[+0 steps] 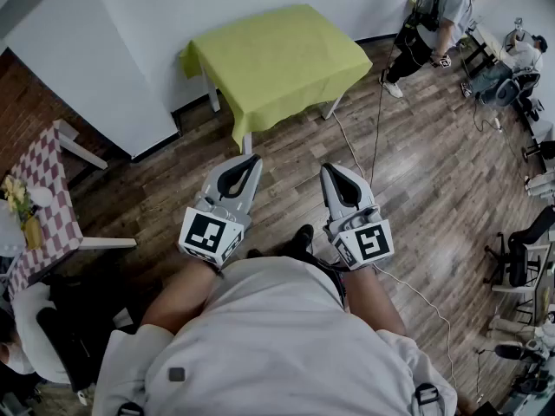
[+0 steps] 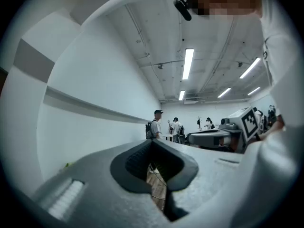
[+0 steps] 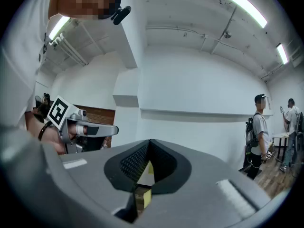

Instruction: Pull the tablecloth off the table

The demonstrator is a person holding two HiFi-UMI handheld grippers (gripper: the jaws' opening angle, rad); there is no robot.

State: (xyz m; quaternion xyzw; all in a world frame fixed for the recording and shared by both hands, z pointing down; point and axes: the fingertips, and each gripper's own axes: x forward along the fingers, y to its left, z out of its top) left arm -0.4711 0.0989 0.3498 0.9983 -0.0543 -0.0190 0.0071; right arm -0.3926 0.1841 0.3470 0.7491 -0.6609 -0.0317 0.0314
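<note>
A yellow-green tablecloth (image 1: 277, 55) covers a white-legged table against the far wall in the head view. Both grippers are held side by side in front of the person's body, well short of the table. My left gripper (image 1: 245, 160) is shut with nothing between its jaws. My right gripper (image 1: 332, 169) is likewise shut and holds nothing. In the left gripper view the left gripper (image 2: 153, 141) shows its jaws closed tip to tip, with floor seen through the gap below. In the right gripper view the right gripper (image 3: 150, 142) is closed too, with a sliver of the yellow cloth (image 3: 148, 168) seen behind it.
A table with a red-checked cloth (image 1: 48, 202) stands at the left, with flowers on it. A cable (image 1: 364, 159) runs across the wooden floor between me and the yellow table. Another person (image 1: 434, 24) stands at the back right. Desks and chairs (image 1: 520, 258) line the right side.
</note>
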